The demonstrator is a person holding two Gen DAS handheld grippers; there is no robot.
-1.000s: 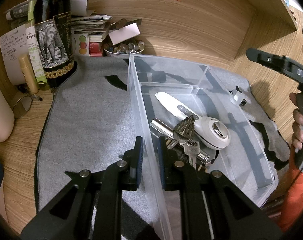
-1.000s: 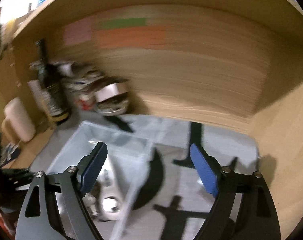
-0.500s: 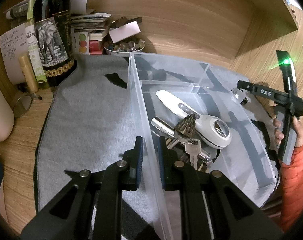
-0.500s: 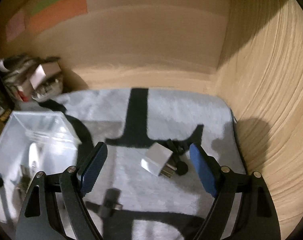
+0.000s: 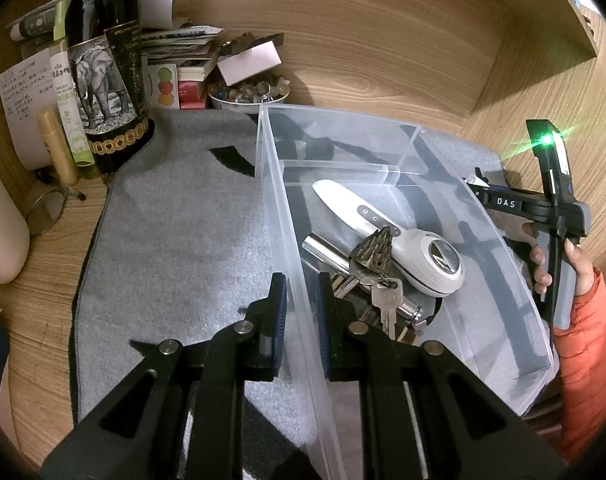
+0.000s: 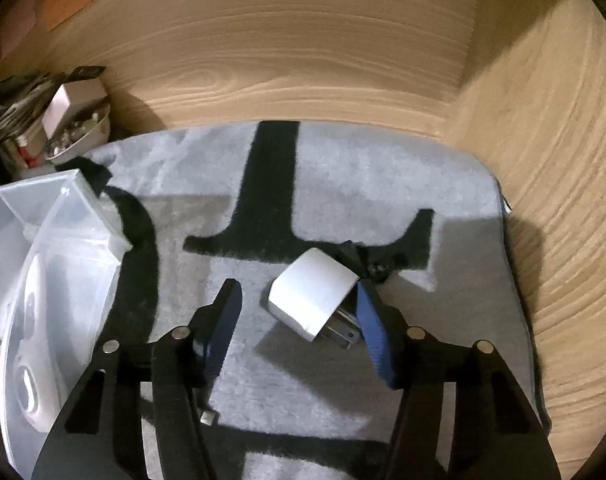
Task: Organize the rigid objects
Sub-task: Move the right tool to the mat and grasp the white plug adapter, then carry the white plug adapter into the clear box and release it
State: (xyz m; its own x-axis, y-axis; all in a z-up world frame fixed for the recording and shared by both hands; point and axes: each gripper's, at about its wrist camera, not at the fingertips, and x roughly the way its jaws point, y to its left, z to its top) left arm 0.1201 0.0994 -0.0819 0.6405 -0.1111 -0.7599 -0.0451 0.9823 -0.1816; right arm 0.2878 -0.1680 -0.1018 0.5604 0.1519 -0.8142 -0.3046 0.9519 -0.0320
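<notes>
The left gripper (image 5: 299, 308) has its jaws clamped on the clear bin's (image 5: 407, 148) near wall, steadying it. The right gripper (image 6: 299, 324) is closing around the white plug adapter (image 6: 313, 294) on the grey mat (image 6: 423, 168), toward the surface's far right corner; one pad touches its prongs. Best centre on the body before squeezing.

Black skeletal arms on the left gripper (image 5: 299, 300), silver round pins at the joints, dark blue ribbed pads. Same build on the right gripper (image 6: 299, 320): blue pads, silver pins. From the left wrist camera: white "DAS" lettering, green light glowing, grey handle, orange puffy sleeve (image 5: 587, 360).
</notes>
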